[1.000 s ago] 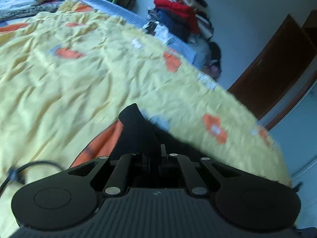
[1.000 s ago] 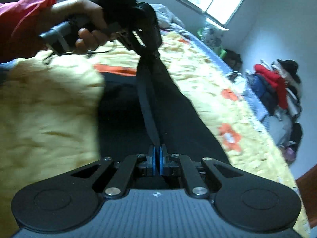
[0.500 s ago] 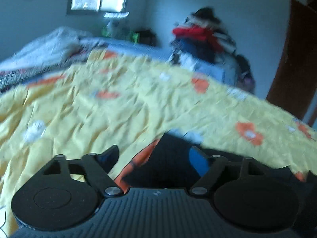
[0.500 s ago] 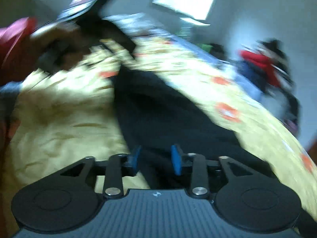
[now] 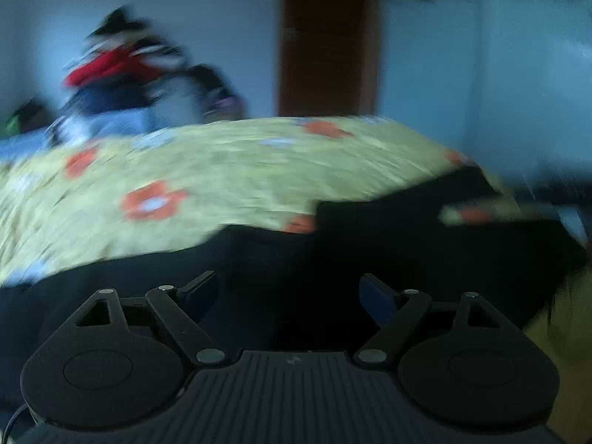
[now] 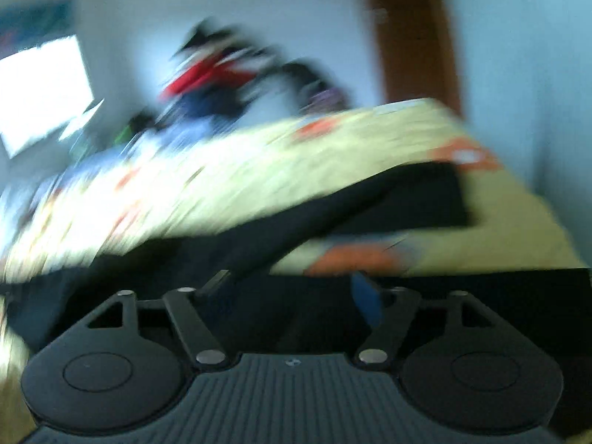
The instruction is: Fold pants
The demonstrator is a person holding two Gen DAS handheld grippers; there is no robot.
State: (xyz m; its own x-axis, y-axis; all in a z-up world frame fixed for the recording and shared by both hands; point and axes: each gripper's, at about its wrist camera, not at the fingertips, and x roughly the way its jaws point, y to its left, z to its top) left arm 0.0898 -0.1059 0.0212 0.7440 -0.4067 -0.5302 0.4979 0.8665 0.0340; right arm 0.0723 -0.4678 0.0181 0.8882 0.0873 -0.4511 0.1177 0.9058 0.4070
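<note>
Tongs first: left gripper point(image 5: 286, 292) at lower centre of the left wrist view, jaws spread and opening, nothing pinched; black pants point(image 5: 388, 236) lie beyond and below the fingertips. Right gripper point(image 6: 292, 290) at lower centre of the right wrist view, jaws likewise opening, no cloth clamped. Pants point(image 6: 370, 203) stretch from lower left towards right of centre across the yellow flowered bedspread point(image 6: 240, 170). Both views blurred. Clothes pile point(image 5: 122, 70) upper left, brown door point(image 5: 329, 37) top centre.
</note>
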